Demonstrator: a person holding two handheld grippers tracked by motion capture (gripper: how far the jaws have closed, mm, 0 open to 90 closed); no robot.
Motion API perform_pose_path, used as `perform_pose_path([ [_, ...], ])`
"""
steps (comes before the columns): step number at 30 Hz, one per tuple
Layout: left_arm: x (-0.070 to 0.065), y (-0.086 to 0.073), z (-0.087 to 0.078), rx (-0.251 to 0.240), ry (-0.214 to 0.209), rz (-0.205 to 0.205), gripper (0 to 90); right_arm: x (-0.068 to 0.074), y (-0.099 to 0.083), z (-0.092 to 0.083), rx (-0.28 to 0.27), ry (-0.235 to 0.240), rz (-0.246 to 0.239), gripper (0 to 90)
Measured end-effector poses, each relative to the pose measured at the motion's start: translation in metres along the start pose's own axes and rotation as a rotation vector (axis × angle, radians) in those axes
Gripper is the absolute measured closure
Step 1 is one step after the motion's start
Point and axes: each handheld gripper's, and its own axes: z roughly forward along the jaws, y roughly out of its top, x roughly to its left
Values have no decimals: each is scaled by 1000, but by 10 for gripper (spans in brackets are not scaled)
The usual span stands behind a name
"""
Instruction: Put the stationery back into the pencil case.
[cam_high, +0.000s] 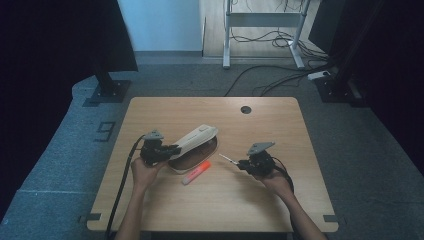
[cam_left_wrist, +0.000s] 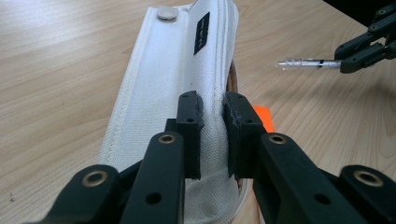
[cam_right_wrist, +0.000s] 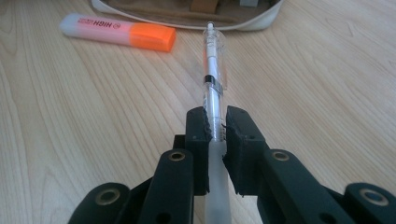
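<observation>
A cream fabric pencil case lies open on the wooden table, its flap lifted. My left gripper is shut on the edge of that flap and holds it up; it shows in the high view as left gripper. My right gripper is shut on a clear pen, whose tip points toward the case's open mouth. In the high view the pen sticks out left of the right gripper, a little above the table. An orange highlighter lies in front of the case.
The highlighter lies between the right gripper and the case. A round cable hole sits near the table's far edge. Beyond the table are desk legs, floor cables and dark stands.
</observation>
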Motion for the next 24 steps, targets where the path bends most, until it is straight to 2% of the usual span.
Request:
perform_pose_path([
  [16,1,0,-1,-10,-10,-9,773,1,29,25,4,32,0,782],
  [24,1,0,-1,-13,-11,-10,773,3,44,40,11,44,-16,782],
])
